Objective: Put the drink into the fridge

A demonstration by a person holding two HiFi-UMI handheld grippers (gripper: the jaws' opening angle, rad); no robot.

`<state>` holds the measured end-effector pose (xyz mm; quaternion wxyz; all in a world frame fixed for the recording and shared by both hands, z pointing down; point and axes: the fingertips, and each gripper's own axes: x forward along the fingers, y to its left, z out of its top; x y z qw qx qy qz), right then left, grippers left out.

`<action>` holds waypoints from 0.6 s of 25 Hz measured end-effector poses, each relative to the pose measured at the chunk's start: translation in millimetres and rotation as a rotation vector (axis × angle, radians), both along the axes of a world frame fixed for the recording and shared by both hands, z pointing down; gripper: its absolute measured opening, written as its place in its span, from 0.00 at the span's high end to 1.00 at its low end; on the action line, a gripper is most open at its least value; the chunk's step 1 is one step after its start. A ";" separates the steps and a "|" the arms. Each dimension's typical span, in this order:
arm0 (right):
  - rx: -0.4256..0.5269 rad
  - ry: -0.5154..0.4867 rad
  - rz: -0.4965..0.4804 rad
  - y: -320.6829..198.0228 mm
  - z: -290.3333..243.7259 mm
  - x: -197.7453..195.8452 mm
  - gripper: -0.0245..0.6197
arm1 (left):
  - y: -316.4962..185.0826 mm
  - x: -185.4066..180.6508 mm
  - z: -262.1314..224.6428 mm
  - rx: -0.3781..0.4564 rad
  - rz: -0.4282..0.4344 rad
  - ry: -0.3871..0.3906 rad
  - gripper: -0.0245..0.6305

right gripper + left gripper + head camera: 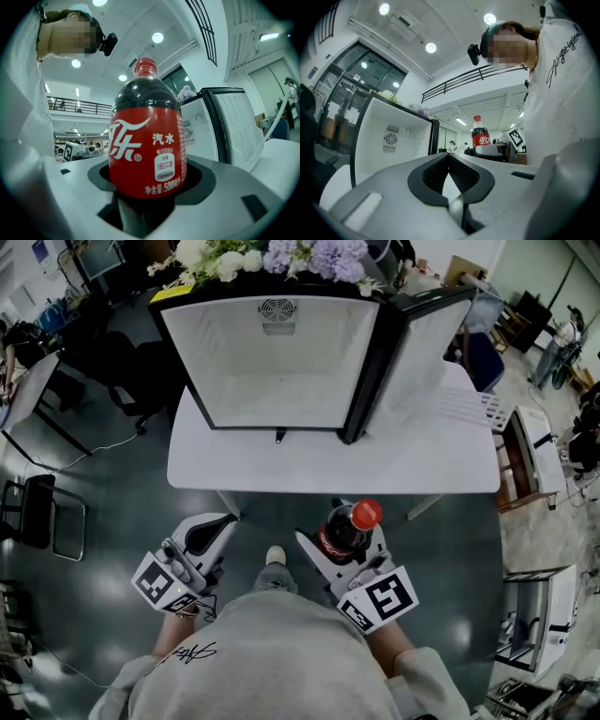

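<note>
**Cola bottle in the right gripper, short of the open fridge**

The clear plastic cola bottle with a red screw cap (147,140) carries a red wrap label. On it are a white stylised brand script, the characters "汽水", a small white panel reading "180", and a bottom line that includes "500". Dark cola fills it up to the neck.

The right gripper (339,538) has its jaws clamped on the bottle's lower body and holds it upright. It is over the dark floor, just in front of the near edge of the white rectangular table (328,470).

The left gripper (449,161) has its black ridged pads brought together with nothing between them, and it sits beside the right one.

On the table stands the small black-framed fridge with a white interior (272,371). A round fan grille (277,310) shows on its back wall, and the door (431,343) is swung wide to the right. A bunch of white and lilac flowers (272,257) rests on top of it.
</note>
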<state>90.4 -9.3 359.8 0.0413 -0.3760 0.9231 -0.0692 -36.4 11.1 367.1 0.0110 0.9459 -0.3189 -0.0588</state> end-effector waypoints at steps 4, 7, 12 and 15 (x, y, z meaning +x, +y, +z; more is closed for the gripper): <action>-0.009 -0.003 0.011 -19.1 0.5 -3.7 0.47 | -19.8 -4.3 -0.8 -0.004 0.007 -0.001 0.96; -0.015 -0.006 0.019 -31.2 0.3 -6.7 0.47 | -32.7 -8.1 -1.4 -0.007 0.011 0.001 0.96; -0.007 -0.011 0.030 -51.4 -3.4 -13.1 0.47 | -54.5 -16.2 -5.0 -0.001 0.016 0.000 0.96; -0.008 -0.011 0.038 -60.8 -3.9 -16.7 0.47 | -64.3 -19.3 -5.9 0.000 0.027 -0.003 0.96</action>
